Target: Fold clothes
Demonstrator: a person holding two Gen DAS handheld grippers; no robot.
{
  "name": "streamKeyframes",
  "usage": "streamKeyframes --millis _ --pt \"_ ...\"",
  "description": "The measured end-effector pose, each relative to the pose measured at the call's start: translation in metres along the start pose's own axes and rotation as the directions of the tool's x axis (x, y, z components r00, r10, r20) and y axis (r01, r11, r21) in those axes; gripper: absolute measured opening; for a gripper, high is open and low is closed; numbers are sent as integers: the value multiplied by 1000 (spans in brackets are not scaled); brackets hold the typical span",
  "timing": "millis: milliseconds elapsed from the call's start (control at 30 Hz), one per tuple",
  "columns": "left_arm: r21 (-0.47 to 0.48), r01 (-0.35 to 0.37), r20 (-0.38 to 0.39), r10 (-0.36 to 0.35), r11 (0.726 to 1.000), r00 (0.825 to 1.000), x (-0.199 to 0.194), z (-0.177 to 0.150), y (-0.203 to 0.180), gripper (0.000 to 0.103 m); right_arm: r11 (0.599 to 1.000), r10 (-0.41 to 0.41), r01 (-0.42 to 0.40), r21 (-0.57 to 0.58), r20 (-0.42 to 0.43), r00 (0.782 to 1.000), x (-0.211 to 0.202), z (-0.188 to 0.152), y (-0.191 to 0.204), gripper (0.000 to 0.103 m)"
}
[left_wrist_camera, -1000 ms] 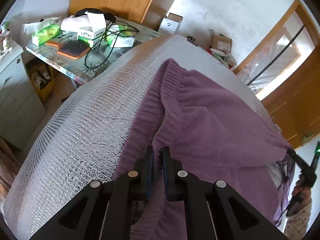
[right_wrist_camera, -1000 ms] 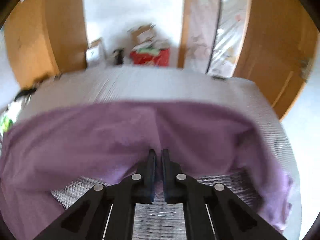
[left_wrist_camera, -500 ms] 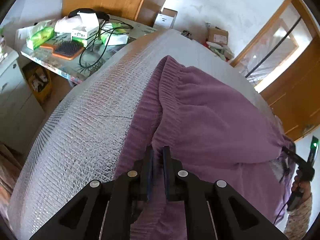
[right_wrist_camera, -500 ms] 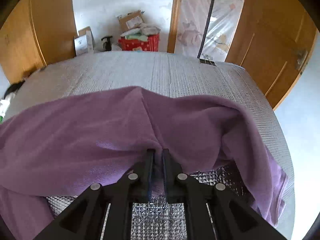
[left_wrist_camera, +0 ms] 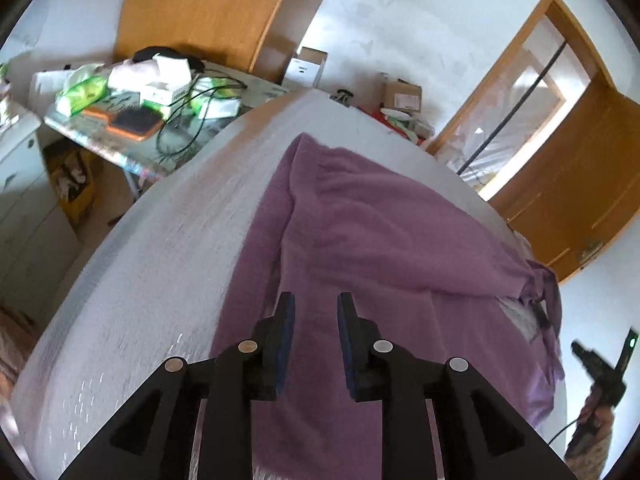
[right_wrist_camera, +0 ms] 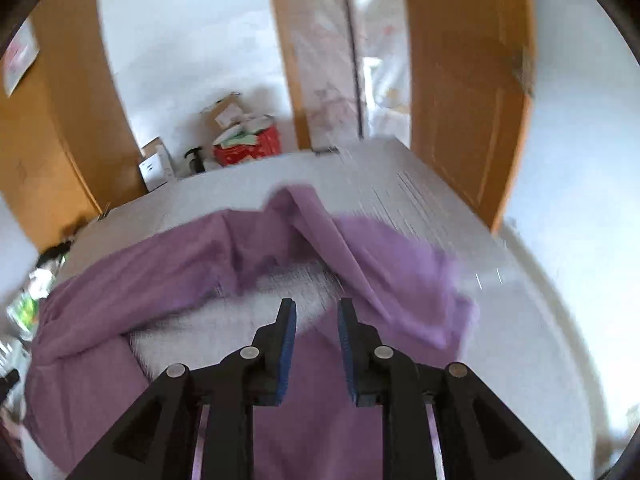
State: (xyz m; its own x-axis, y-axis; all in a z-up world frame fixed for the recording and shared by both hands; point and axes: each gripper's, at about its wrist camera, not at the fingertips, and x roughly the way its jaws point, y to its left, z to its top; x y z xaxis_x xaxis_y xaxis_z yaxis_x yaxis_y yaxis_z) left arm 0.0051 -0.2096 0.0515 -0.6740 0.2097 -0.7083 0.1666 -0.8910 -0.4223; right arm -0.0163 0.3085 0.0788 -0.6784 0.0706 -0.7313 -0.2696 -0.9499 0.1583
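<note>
Purple fleece trousers [left_wrist_camera: 380, 248] lie folded over on a silver quilted table cover [left_wrist_camera: 160, 264]. My left gripper [left_wrist_camera: 316, 312] hovers open just above the near edge of the cloth, nothing between its fingers. In the right wrist view the same purple trousers [right_wrist_camera: 160, 280] sprawl in a loose arc, one end bunched at the right [right_wrist_camera: 420, 288]. My right gripper [right_wrist_camera: 316, 316] is open above the cloth and a bare patch of cover, holding nothing. The right gripper and the hand holding it [left_wrist_camera: 600, 384] also appear at the lower right of the left wrist view.
A cluttered side table [left_wrist_camera: 132, 120] with a hairbrush, tissue boxes and cables stands left of the cover. White drawers [left_wrist_camera: 24, 200] are further left. Cardboard boxes and a red bag [right_wrist_camera: 248, 148] sit on the floor beyond. A wooden door [right_wrist_camera: 460, 80] stands open on the right.
Both grippers were shut on the purple cloth and have now opened and let it go. The cloth has dropped onto the cover, and both grippers have pulled back slightly.
</note>
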Motion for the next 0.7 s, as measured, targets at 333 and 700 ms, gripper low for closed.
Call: streamKeyframes --millis 333,700 --pt "-140 -6 -19 3 990 1000 -35 -52 27 41 994 68 -68 -87 -2 998 -38 -59 0 24" --pt "-264 39 -69 -59 964 996 -24 -77 29 42 979 179 -186 -80 -89 980 -33 -105 9 30"
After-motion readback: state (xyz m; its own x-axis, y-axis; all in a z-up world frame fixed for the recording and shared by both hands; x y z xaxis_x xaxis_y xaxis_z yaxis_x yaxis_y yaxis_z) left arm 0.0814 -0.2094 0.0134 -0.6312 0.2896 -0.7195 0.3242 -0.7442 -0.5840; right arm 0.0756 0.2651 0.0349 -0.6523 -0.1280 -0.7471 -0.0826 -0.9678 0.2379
